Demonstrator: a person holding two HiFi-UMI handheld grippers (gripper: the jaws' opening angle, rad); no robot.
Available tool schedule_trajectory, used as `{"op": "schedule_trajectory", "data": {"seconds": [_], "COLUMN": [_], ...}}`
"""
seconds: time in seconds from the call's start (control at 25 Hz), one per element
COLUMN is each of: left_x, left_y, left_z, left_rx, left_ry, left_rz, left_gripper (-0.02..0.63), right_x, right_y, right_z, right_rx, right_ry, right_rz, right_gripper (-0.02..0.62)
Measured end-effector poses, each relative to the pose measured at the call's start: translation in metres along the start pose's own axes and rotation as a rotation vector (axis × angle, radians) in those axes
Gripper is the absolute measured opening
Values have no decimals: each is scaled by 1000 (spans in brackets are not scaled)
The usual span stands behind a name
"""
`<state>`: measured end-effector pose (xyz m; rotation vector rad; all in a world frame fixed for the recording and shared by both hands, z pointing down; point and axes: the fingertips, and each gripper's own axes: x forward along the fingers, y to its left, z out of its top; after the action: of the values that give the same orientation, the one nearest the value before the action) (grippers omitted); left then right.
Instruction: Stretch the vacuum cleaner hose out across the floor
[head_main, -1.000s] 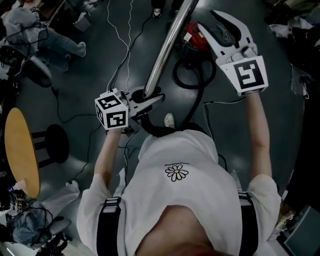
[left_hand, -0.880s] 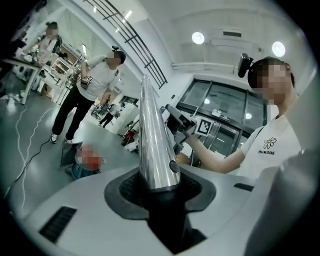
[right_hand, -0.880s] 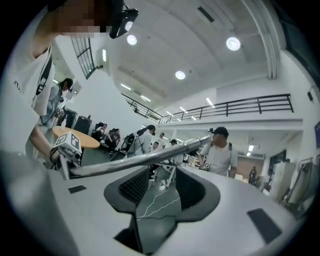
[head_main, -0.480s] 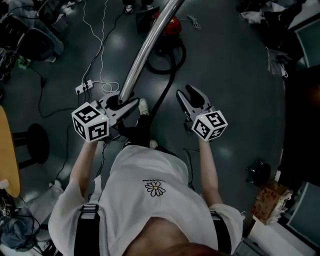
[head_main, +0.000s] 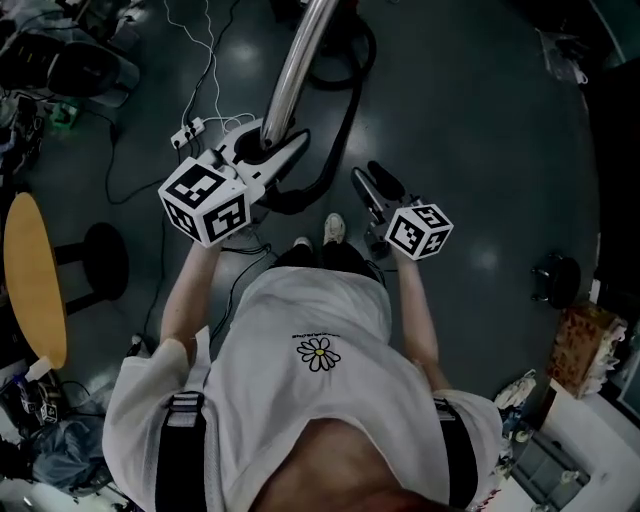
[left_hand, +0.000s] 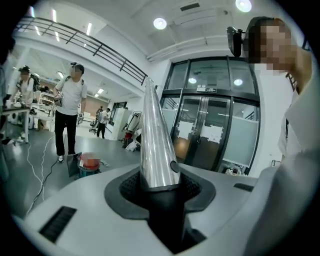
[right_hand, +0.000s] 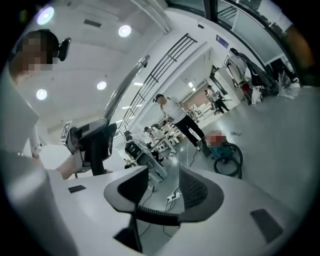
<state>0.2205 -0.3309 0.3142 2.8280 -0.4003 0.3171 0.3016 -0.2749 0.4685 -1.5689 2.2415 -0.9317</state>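
The vacuum cleaner's silver metal tube (head_main: 298, 62) slants from the top of the head view down into my left gripper (head_main: 272, 152), which is shut on the tube's lower end. In the left gripper view the tube (left_hand: 156, 145) stands between the two dark pads. The black hose (head_main: 345, 75) curves across the floor from the top edge to under that gripper. My right gripper (head_main: 370, 176) hangs beside my right leg, open and empty. Its own view shows the vacuum cleaner (right_hand: 220, 146), with a loop of hose (right_hand: 234, 161), far off on the floor.
A round wooden table (head_main: 35, 290) and a black stool (head_main: 100, 265) stand at the left. A power strip (head_main: 190, 133) with white cables lies near the left gripper. Boxes and clutter (head_main: 585, 350) sit at the right. A person (left_hand: 67, 115) stands further off.
My right gripper has dropped from high near the vacuum cleaner to beside my leg and has rolled. My left gripper, still holding the tube, has shifted up the picture. The vacuum body has left the head view.
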Motion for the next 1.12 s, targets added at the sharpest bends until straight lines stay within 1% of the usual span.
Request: {"op": "schedule_trajectory", "data": {"seconds": [0.04, 0.12, 0.2, 0.28, 0.4, 0.48, 0.52, 0.56, 0.64, 0.68, 0.76, 0.84, 0.96, 1.12], "left_x": [12, 10, -19, -63, -116, -141, -151, -161, -176, -183, -192, -195, -192, -186], "left_y": [-4, -25, -52, -71, -91, -101, -105, -109, -116, -119, -124, -128, -131, -136], "left_z": [3, -3, -19, -41, -65, -79, -85, -90, -96, -98, -104, -109, -114, -113], "left_rx": [0, 5, 7, -4, -34, -53, -58, -60, -62, -62, -69, -89, -116, -102], "left_ry": [-13, -37, -69, -104, -160, -183, -188, -192, -197, -195, -188, -180, -172, -171], "left_rz": [6, 23, 38, 53, 78, 98, 110, 122, 133, 133, 126, 124, 143, 158], "left_gripper": [127, 127, 127, 127, 127, 127, 127, 127, 127, 127, 127, 127, 127, 127], "right_x": [-4, -22, -42, -58, -78, -86, -90, -95, -104, -108, -112, -107, -95, -90], "right_y": [-9, -7, 16, 46, 73, 81, 81, 76, 62, 57, 52, 53, 53, 46], "right_z": [-1, -14, -39, -74, -129, -173, -198, -224, -267, -282, -301, -305, -298, -285], "right_rx": [18, 32, 59, 173, 427, 667, 797, 915, 1093, 1162, 1274, 1332, 1355, 1376], "right_ry": [7, 6, -16, -54, -105, -120, -121, -121, -129, -140, -163, -164, -150, -143], "right_rz": [0, -6, -13, -5, 19, 60, 63, 44, -22, -45, -48, -21, 10, 53], "right_gripper": [179, 181, 181, 184, 185, 184, 184, 184, 184, 184, 184, 184, 184, 184]}}
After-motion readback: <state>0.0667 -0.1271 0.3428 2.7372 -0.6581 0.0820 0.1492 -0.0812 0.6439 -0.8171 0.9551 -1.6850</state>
